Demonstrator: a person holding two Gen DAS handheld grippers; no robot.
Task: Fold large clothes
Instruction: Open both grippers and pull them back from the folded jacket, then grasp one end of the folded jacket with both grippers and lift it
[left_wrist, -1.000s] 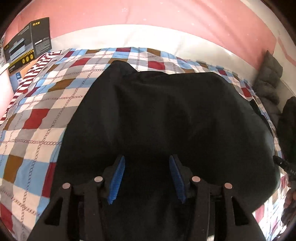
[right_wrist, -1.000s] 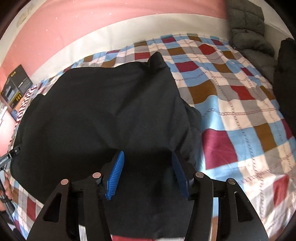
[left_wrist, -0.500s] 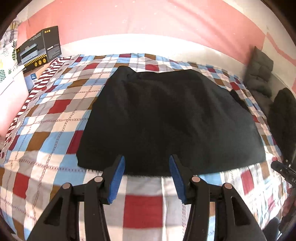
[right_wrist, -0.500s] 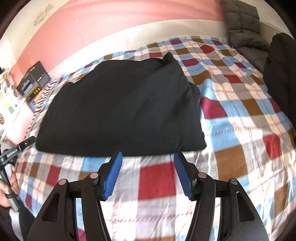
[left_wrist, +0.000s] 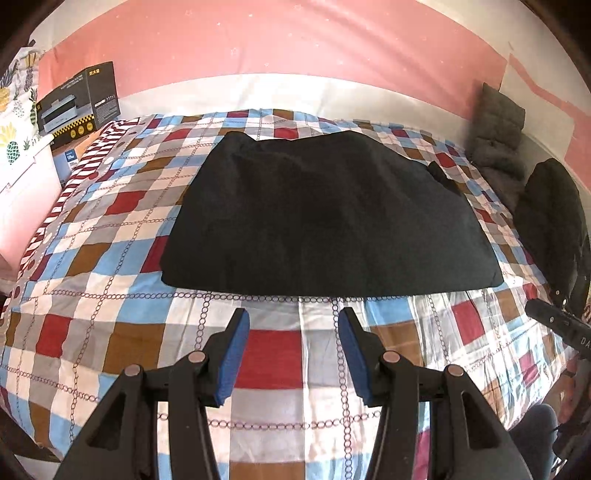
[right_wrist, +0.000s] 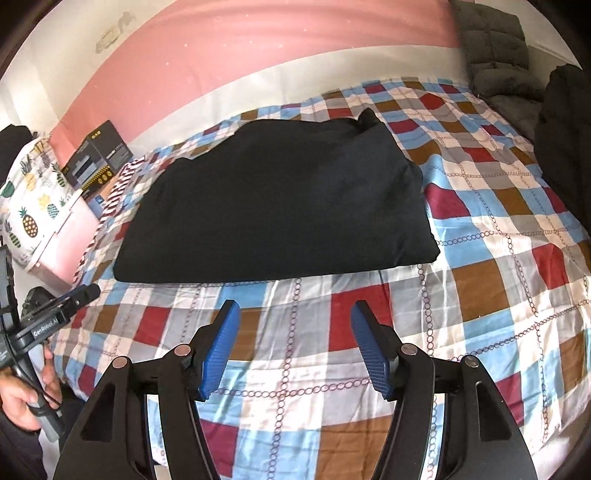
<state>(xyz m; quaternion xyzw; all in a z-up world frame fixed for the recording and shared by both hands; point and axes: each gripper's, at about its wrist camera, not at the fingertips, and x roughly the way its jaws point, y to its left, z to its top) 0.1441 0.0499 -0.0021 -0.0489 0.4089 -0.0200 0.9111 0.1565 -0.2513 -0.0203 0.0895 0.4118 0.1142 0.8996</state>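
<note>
On the checked bedspread the black garment lies folded flat. Left gripper and right gripper hover spread, empty. I'd pinch both near corners evenly for the next fold.

Black garment on red, blue, brown, white checked bedsheet.

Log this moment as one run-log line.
left claw: open, empty | right claw: open, empty | black garment: folded flat on checked bedspread | contact: none
</note>
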